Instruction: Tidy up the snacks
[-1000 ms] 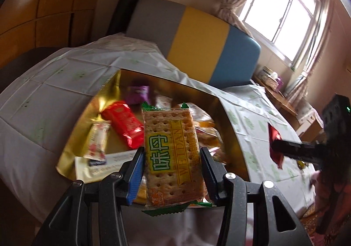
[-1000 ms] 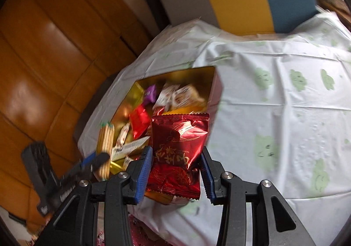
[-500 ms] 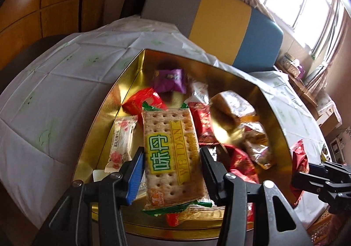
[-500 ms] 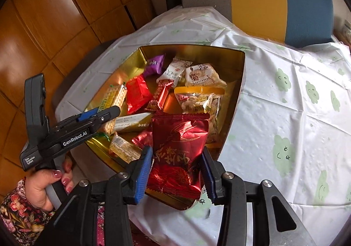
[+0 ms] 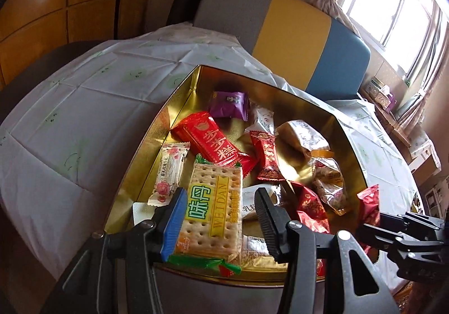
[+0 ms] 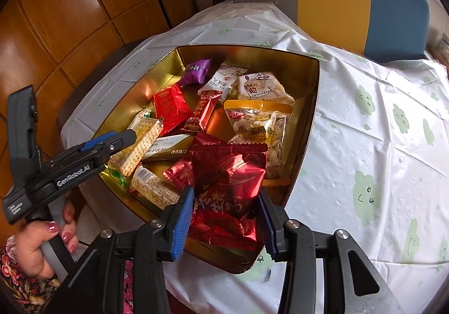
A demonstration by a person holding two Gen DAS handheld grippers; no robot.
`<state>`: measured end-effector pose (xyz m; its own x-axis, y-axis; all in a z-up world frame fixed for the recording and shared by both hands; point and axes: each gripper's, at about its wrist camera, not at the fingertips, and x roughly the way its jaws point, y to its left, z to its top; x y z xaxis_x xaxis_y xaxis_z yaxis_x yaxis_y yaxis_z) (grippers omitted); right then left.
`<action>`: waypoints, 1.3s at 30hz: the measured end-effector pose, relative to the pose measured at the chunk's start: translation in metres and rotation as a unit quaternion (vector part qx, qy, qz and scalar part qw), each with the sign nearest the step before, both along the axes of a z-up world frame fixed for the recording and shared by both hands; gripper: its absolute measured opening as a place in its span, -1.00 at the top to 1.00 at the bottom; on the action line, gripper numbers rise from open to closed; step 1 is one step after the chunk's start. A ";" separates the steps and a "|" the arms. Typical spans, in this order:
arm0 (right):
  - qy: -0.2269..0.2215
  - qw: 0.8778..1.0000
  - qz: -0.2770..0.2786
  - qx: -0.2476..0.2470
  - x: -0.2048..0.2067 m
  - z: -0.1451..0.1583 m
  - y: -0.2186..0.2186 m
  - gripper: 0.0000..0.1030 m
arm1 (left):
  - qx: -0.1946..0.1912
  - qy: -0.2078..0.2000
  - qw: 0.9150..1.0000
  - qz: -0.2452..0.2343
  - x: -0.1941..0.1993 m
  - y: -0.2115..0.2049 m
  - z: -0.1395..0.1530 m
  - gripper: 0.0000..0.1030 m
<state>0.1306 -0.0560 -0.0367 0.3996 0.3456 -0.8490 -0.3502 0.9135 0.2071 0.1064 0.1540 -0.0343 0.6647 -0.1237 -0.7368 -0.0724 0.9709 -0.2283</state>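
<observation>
An open gold tin (image 5: 179,95) on the table holds several snack packets: red, purple, white and clear ones. My left gripper (image 5: 220,196) is shut on a green-and-yellow cracker packet (image 5: 213,201), held over the tin's near left part. In the right wrist view the same left gripper (image 6: 126,136) and cracker packet (image 6: 140,140) hang at the tin's (image 6: 308,106) left rim. My right gripper (image 6: 226,193) is shut on a dark red foil packet (image 6: 227,196) above the tin's near edge. That red packet (image 5: 370,201) and the right gripper (image 5: 373,225) also show at the tin's right side.
A white tablecloth (image 6: 364,145) with green cloud prints covers the round table. A grey, yellow and blue seat back (image 5: 294,22) stands behind it, with wooden wall panels (image 6: 70,19) to the left. A person's hand (image 6: 42,244) grips the left handle.
Both grippers have come down and in over the tin with their packets still held. The right one swung in from the tablecloth side to the tin's near edge.
</observation>
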 end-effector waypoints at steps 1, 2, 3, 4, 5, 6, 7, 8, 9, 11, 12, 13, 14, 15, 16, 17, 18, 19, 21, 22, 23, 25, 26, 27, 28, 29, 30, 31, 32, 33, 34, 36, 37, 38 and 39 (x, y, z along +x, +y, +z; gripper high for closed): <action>0.000 1.000 0.001 -0.003 0.001 -0.001 0.001 0.12 | 0.001 -0.003 1.000 -0.001 -0.002 -0.001 0.002 0.02; 0.001 1.000 0.002 -0.005 0.000 -0.001 0.002 0.12 | 0.002 -0.006 1.000 -0.001 -0.003 -0.001 0.004 0.02; 0.001 1.000 0.002 -0.007 0.001 -0.002 0.003 0.12 | 0.004 -0.009 1.000 -0.002 -0.004 -0.002 0.006 0.02; 0.000 1.000 0.002 -0.009 0.001 -0.002 0.004 0.12 | 0.008 -0.010 1.000 -0.001 -0.006 -0.003 0.007 0.02; -0.001 1.000 0.002 -0.012 0.002 -0.003 0.005 0.12 | 0.012 -0.011 1.000 -0.001 -0.007 -0.004 0.009 0.02; -0.003 1.000 0.001 -0.015 0.002 -0.003 0.006 0.09 | 0.014 -0.012 1.000 0.000 -0.008 -0.005 0.010 0.02; -0.009 1.000 -0.006 -0.019 0.002 -0.003 0.006 -0.05 | 0.016 -0.013 1.000 0.001 -0.010 -0.005 0.012 0.02; -0.016 1.000 -0.016 -0.022 0.002 -0.002 0.005 -0.28 | 0.017 -0.013 1.000 0.002 -0.012 -0.006 0.013 0.02; -0.026 0.999 -0.024 -0.015 0.000 0.001 0.002 -0.33 | 0.017 -0.014 1.000 0.003 -0.015 -0.006 0.015 0.02; -0.037 0.998 -0.044 -0.003 -0.004 0.006 -0.004 -0.59 | 0.020 -0.012 1.000 0.012 -0.021 -0.006 0.018 0.02; -0.046 0.997 -0.058 0.004 -0.007 0.010 -0.008 -0.64 | 0.024 -0.010 1.000 0.016 -0.024 -0.006 0.018 0.02; -0.055 0.996 -0.070 0.013 -0.012 0.014 -0.013 -0.72 | 0.031 -0.006 0.999 0.021 -0.028 -0.007 0.019 0.02; -0.063 0.995 -0.079 0.020 -0.017 0.017 -0.017 -0.82 | 0.037 -0.004 0.999 0.025 -0.032 -0.007 0.020 0.02; -0.070 0.994 -0.086 0.024 -0.022 0.019 -0.020 -0.89 | 0.038 -0.003 0.999 0.028 -0.036 -0.008 0.020 0.02; -0.077 0.992 -0.093 0.024 -0.028 0.021 -0.022 -1.00 | 0.037 0.000 0.999 0.030 -0.040 -0.007 0.020 0.02; -0.084 0.991 -0.097 0.021 -0.033 0.023 -0.023 -1.00 | 0.035 0.006 0.999 0.031 -0.043 -0.007 0.020 0.02; -0.091 0.991 -0.098 0.016 -0.039 0.024 -0.022 -1.00 | 0.034 0.013 0.999 0.033 -0.047 -0.008 0.019 0.02; -0.096 0.991 -0.096 0.010 -0.045 0.025 -0.021 -1.00 | 0.035 0.019 0.999 0.033 -0.050 -0.008 0.018 0.02; -0.110 0.989 -0.095 -0.005 -0.055 0.027 -0.018 -1.00 | 0.040 0.029 0.998 0.037 -0.058 -0.010 0.018 0.02; -0.119 0.988 -0.094 -0.015 -0.060 0.029 -0.015 -1.00 | 0.041 0.031 0.998 0.039 -0.062 -0.011 0.018 0.02; -0.129 0.987 -0.096 -0.026 -0.065 0.031 -0.014 -1.00 | 0.044 0.031 0.998 0.040 -0.066 -0.011 0.020 0.02; -0.148 0.982 -0.105 -0.050 -0.076 0.033 -0.010 -1.00 | 0.051 0.020 0.998 0.043 -0.076 -0.013 0.024 0.02; -0.155 0.980 -0.110 -0.055 -0.080 0.034 -0.009 -1.00 | 0.060 0.013 0.997 0.047 -0.081 -0.013 0.027 0.02; -0.161 0.978 -0.116 -0.058 -0.086 0.035 -0.008 -1.00 | 0.071 0.008 0.996 0.052 -0.087 -0.014 0.029 0.02; -0.164 0.977 -0.124 -0.061 -0.090 0.036 -0.009 -1.00 | 0.080 0.004 0.995 0.057 -0.091 -0.015 0.031 0.02; -0.165 0.975 -0.135 -0.065 -0.095 0.036 -0.009 -1.00 | 0.087 0.003 0.994 0.063 -0.094 -0.016 0.033 0.02; -0.166 0.973 -0.146 -0.068 -0.099 0.036 -0.010 -1.00 | 0.095 0.004 0.993 0.069 -0.098 -0.016 0.035 0.02; -0.166 0.971 -0.155 -0.070 -0.103 0.036 -0.011 -1.00 | 0.099 0.007 0.992 0.076 -0.101 -0.015 0.036 0.02; -0.168 0.970 -0.163 -0.074 -0.106 0.037 -0.012 -1.00 | 0.102 0.012 0.991 0.083 -0.103 -0.014 0.035 0.02; -0.170 0.968 -0.169 -0.079 -0.109 0.037 -0.012 -1.00 | 0.102 0.016 0.991 0.086 -0.106 -0.014 0.035 0.02; -0.171 0.967 -0.172 -0.081 -0.111 0.037 -0.012 -1.00 | 0.099 0.021 0.991 0.088 -0.108 -0.014 0.033 0.02; -0.177 0.965 -0.176 -0.084 -0.116 0.039 -0.012 -1.00 | 0.085 0.032 0.992 0.084 -0.112 -0.013 0.030 0.02; -0.180 0.964 -0.176 -0.084 -0.118 0.040 -0.011 -1.00 | 0.079 0.034 0.993 0.082 -0.113 -0.013 0.030 0.02; -0.185 0.963 -0.175 -0.086 -0.120 0.042 -0.010 -1.00 | 0.074 0.036 0.993 0.081 -0.115 -0.013 0.029 0.02; -0.188 0.962 -0.176 -0.087 -0.120 0.042 -0.009 -1.00 | 0.074 0.035 0.993 0.081 -0.117 -0.014 0.030 0.02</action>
<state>0.0103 -0.0655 0.0056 0.7567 -0.0025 -0.6537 -0.0324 0.9986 -0.0413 -0.0102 0.1400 -0.0047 0.6141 0.0934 -0.7837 -0.2415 0.9676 -0.0739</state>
